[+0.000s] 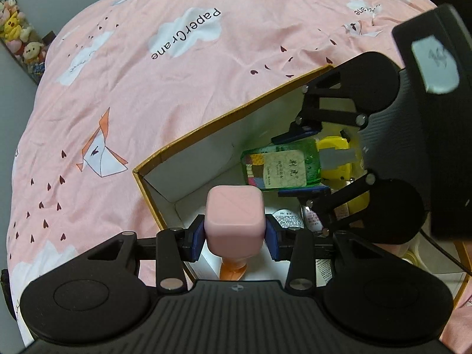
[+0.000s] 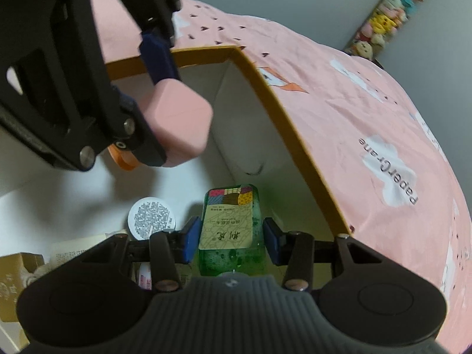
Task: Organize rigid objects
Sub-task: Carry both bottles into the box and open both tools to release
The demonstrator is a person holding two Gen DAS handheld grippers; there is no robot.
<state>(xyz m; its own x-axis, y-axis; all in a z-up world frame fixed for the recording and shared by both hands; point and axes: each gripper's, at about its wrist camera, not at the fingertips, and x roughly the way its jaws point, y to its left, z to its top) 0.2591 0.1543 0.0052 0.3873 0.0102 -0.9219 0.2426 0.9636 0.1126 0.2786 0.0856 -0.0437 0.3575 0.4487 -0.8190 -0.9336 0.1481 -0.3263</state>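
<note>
**Both hand-held grippers working over the box, each with a bottle**

I am holding the left hand-held gripper (image 1: 235,233) above the near corner of the open cardboard box (image 1: 206,126), and its blue pads (image 1: 198,237) are pressing on both sides of the pink cube-shaped cap (image 1: 234,216) of an orange bottle (image 1: 233,270). The bottle is hanging below the cap, over the box's white interior and just inside the gold-edged rim. In the right wrist view the same cap (image 2: 177,124) is showing up at the upper left, clamped by the left hand-held gripper (image 2: 144,103), with a bit of the orange bottle (image 2: 124,156) peeking out behind.

I am keeping the right hand-held gripper (image 2: 228,243) deeper inside the box (image 2: 283,112), with the green bottle (image 2: 228,230) lying between its blue pads (image 2: 190,240). The left pad is looking flush against the bottle, while a thin gap is showing at the right pad, so I cannot tell whether the grip is firm. From the left wrist view the green bottle (image 1: 280,165) is lying flat beside a yellow item (image 1: 336,159) toward the far side of the box, with the right hand-held gripper (image 1: 301,165) reaching in from the right.

A white round jar (image 2: 151,218) is sitting on the box floor left of the green bottle. The box is resting on a pink bedsheet (image 1: 147,88).
</note>
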